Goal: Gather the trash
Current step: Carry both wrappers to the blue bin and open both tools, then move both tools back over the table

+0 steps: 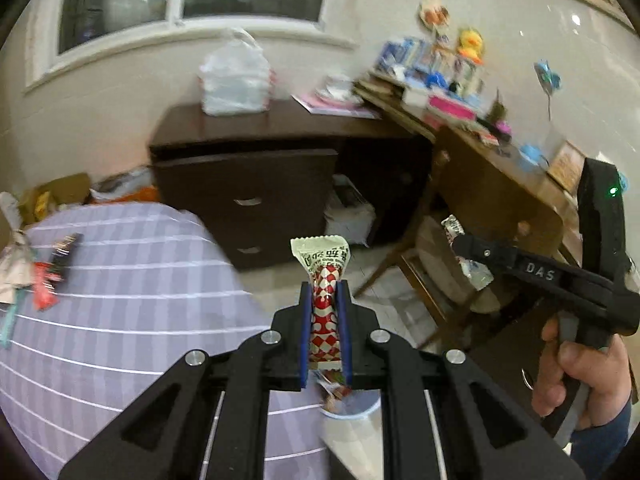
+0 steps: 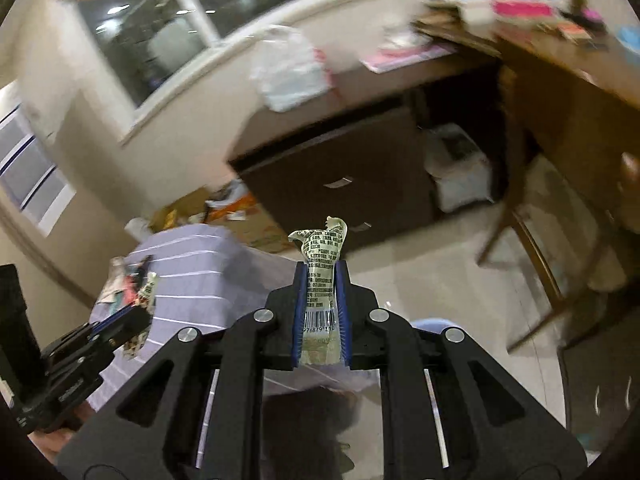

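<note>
Here, the left gripper (image 1: 325,292) is clenched on a red-and-silver checkered snack wrapper (image 1: 325,280), whose pale green end sticks out above the blue pads. The right gripper (image 2: 322,276) grasps a pale green printed wrapper with a barcode (image 2: 320,280). Both are held in the air beside the bed with a lilac striped cover (image 1: 120,280). More wrappers (image 1: 52,272) lie on that cover. Beyond the bed stands a dark brown drawer cabinet (image 1: 248,184), with a white plastic bag (image 1: 236,80) on top.
</note>
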Motion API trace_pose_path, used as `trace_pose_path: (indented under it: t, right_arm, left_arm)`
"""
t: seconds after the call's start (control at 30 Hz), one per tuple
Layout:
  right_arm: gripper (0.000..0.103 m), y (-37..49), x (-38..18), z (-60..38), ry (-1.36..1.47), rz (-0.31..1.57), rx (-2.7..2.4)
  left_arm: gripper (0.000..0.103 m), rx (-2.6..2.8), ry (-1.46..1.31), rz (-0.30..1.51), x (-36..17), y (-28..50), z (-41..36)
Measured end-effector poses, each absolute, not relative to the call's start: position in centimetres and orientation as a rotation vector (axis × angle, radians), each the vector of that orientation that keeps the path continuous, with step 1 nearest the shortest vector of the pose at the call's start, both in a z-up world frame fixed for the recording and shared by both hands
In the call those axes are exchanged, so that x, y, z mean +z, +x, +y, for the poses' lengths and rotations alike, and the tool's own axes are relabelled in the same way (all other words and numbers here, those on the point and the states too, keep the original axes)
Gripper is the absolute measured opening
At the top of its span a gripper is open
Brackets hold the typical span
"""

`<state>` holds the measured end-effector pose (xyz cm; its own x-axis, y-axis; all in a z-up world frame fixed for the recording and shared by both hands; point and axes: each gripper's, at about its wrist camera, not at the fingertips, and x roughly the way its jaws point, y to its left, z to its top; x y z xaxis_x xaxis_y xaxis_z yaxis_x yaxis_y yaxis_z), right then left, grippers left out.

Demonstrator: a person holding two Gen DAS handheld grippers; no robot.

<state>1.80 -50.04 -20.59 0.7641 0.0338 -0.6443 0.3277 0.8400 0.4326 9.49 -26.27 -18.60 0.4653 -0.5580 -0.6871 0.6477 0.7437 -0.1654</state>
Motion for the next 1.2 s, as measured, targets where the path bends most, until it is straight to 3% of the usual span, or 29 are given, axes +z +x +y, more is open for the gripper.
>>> trace_pose_path:
  t: [0.4, 0.53, 0.57, 0.6, 0.63, 0.67, 0.7, 0.77, 0.8, 1.2]
  right_arm:
    - [0.015, 2.1, -31.0, -54.6, 0.717, 0.867, -0.220]
    - [0.020, 2.6, -32.9, -55.3, 0.761, 0.888, -0.224]
    - [0.034, 2.6, -33.4, -55.7, 0.771, 0.897, -0.232]
    - [0.049, 2.5, -33.8, -55.9, 0.781, 0.900, -0.238]
    - [0.072, 2.4, -34.0, -56.2, 0.793, 0.897, -0.251]
    - [0.074, 2.2, -34.1, -56.4, 0.797, 0.889, -0.271]
    - [0.074, 2.0, -34.2, -56.5, 0.798, 0.886, -0.277]
    - [0.091, 1.8, -34.1, -56.6, 0.805, 0.884, -0.283]
    - [0.094, 1.7, -34.0, -56.7, 0.799, 0.883, -0.300]
    - [0.097, 2.3, -30.1, -54.6, 0.742, 0.848, -0.345]
  left_arm:
    - [0.012, -0.815, 0.236, 1.017, -27.5, 10.1, -35.8]
    - [0.013, -0.834, 0.240, 1.052, -29.0, 10.7, -36.9]
    - [0.019, -0.840, 0.243, 1.059, -29.2, 10.8, -37.2]
    - [0.043, -0.840, 0.252, 1.074, -29.6, 11.1, -37.5]
    - [0.062, -0.826, 0.257, 1.087, -29.9, 11.4, -37.6]
    - [0.084, -0.806, 0.250, 1.084, -29.9, 11.7, -37.4]
    - [0.085, -0.782, 0.224, 1.058, -29.6, 12.0, -36.9]
    - [0.085, -0.780, 0.202, 1.054, -29.2, 12.3, -36.3]
    - [0.086, -0.766, 0.198, 1.056, -29.0, 12.5, -35.9]
    - [0.093, -0.707, 0.150, 0.884, -22.6, 11.9, -31.0]
